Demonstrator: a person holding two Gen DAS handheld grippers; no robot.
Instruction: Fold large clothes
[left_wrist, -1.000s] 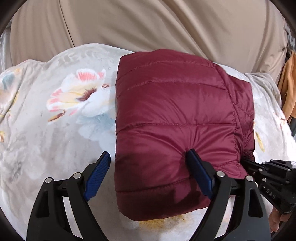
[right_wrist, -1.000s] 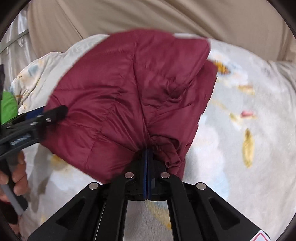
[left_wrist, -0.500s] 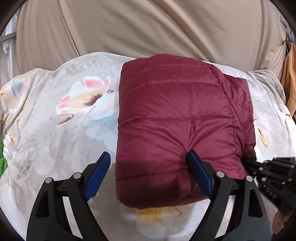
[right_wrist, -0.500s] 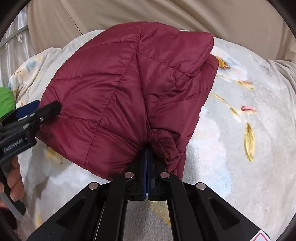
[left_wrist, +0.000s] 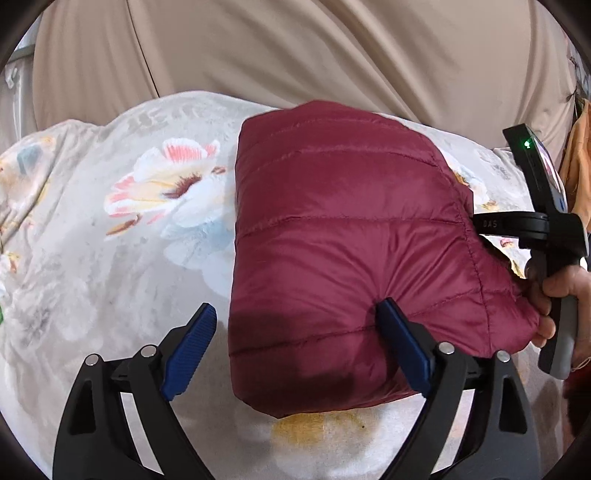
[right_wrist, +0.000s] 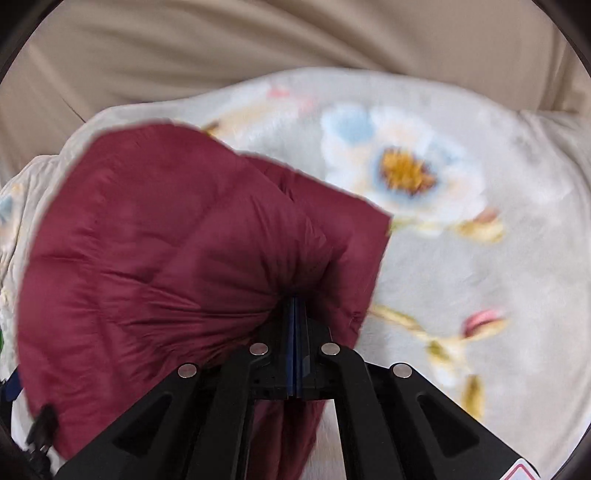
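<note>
A folded maroon quilted puffer jacket (left_wrist: 343, 236) lies on a floral blanket (left_wrist: 110, 258). My left gripper (left_wrist: 295, 339) is open, its blue pads straddling the jacket's near left part; the right pad (left_wrist: 402, 343) presses into the fabric. My right gripper (right_wrist: 297, 310) is shut on the jacket (right_wrist: 166, 251), pinching its right edge and lifting it off the blanket; it shows at the right of the left wrist view (left_wrist: 517, 225). The pinch point is buried in bunched fabric.
The floral blanket (right_wrist: 461, 277) covers a bed-like surface. A beige curtain (left_wrist: 295, 55) hangs behind it. An orange cloth (left_wrist: 580, 166) hangs at the far right. A hand (left_wrist: 557, 295) holds the right gripper's handle.
My right gripper has lifted and swung rightward with the jacket's edge, raising that side off the blanket. My left gripper stays open around the near part, pulled back slightly.
</note>
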